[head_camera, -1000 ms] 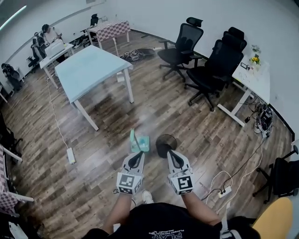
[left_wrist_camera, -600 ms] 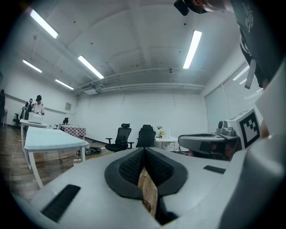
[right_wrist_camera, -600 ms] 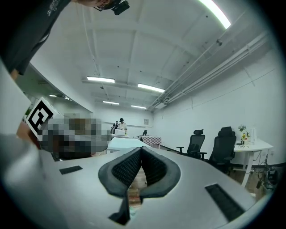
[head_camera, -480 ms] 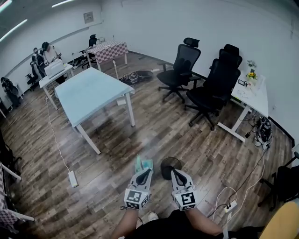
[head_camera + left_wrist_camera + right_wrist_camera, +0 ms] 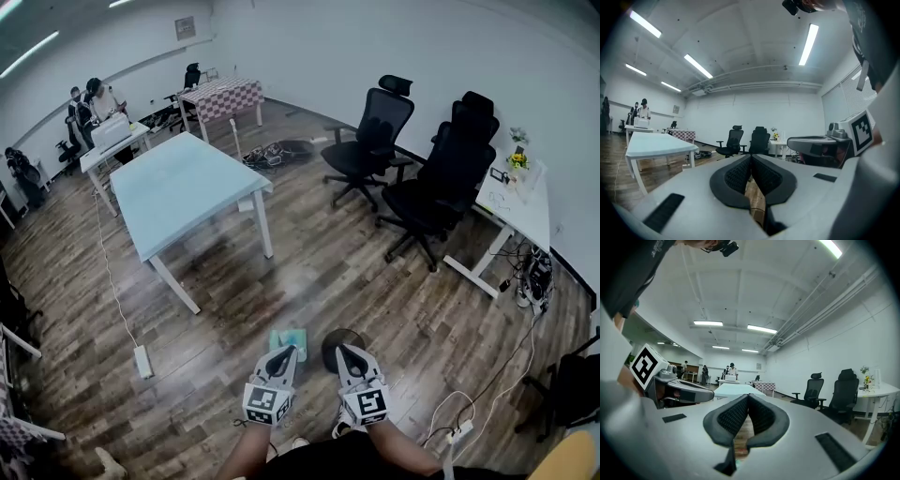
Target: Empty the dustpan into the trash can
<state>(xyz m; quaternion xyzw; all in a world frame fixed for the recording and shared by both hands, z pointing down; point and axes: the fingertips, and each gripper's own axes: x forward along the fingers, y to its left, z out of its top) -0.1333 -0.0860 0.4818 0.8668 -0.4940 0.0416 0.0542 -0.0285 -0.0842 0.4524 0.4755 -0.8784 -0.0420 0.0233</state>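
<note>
A teal dustpan lies on the wooden floor in the head view, with a dark round trash can just to its right. My left gripper hangs over the dustpan's near edge and is shut with nothing in it. My right gripper is over the near rim of the trash can, also shut and empty. In the left gripper view the black pads meet at their tips. The pads touch in the right gripper view as well. Both grippers hide the near parts of the dustpan and the can.
A light blue table stands ahead on the left. Two black office chairs and a white desk are on the right. Power strips with cables lie on the floor. People stand by a far desk.
Both grippers have moved forward together and now overlap the near edges of the dustpan and trash can, which lay clear ahead of them before. Their jaws stayed shut.
</note>
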